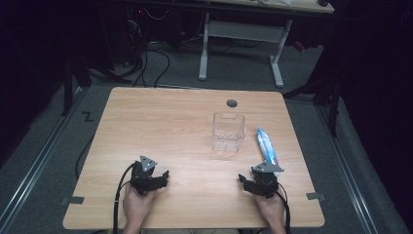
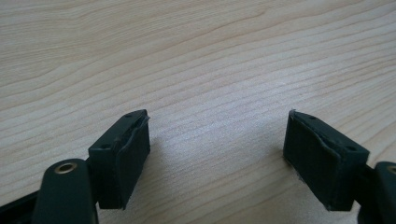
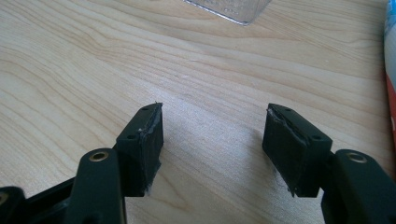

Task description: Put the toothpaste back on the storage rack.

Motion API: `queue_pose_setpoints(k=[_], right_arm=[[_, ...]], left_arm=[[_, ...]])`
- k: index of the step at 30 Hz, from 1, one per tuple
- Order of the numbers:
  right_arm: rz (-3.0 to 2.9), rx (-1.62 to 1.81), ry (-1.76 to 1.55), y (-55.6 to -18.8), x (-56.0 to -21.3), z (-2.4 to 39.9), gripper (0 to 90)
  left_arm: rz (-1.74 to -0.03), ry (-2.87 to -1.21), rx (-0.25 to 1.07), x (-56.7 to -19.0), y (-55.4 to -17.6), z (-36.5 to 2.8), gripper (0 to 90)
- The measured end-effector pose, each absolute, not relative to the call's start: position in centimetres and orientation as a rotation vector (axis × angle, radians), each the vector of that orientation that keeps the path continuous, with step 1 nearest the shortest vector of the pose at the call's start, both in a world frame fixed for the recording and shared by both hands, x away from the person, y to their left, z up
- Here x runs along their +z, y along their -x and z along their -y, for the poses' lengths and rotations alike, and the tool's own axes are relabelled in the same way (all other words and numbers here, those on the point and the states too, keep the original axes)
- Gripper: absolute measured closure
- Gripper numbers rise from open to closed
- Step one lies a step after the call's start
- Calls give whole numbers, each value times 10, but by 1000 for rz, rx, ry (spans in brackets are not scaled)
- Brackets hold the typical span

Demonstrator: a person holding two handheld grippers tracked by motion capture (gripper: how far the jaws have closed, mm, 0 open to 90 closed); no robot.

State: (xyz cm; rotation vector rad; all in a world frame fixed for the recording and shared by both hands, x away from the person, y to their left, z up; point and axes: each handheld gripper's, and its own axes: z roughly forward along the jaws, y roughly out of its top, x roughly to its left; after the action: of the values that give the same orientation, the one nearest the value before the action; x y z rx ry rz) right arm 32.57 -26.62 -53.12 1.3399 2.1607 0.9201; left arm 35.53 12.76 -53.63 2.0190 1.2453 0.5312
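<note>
The long, thin tube with a white body and blue and red print (image 1: 267, 147) lies flat on the light wooden counter (image 1: 160, 126), just ahead of the right tool (image 1: 254, 182). From that tool, the tube is at about one o'clock, very near. Its long side runs from about eleven o'clock down to five o'clock, with the near end close beside the tool's grey plate. In the right gripper view the tube (image 3: 391, 56) peeks in at the right edge, past the right jaw. The clear, square plastic box (image 1: 228, 131) stands open at the top, just left of the tube, at about eleven o'clock from the right tool. The right hand (image 1: 272, 207) is the nearer one by far, so it looks best placed to pick up the tube. The left tool (image 1: 155, 179) rests well apart, at nine o'clock. Both tools sit low on the counter, pointing forward, jaws wide and holding nothing.
</note>
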Motion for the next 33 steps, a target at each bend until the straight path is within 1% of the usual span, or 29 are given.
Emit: queue_pose_setpoints(k=[33], right_arm=[[-2161, 917, -1340, -326, -531, 266, 361]], left_arm=[[-1246, -2019, 529, -536, -355, -128, 231]])
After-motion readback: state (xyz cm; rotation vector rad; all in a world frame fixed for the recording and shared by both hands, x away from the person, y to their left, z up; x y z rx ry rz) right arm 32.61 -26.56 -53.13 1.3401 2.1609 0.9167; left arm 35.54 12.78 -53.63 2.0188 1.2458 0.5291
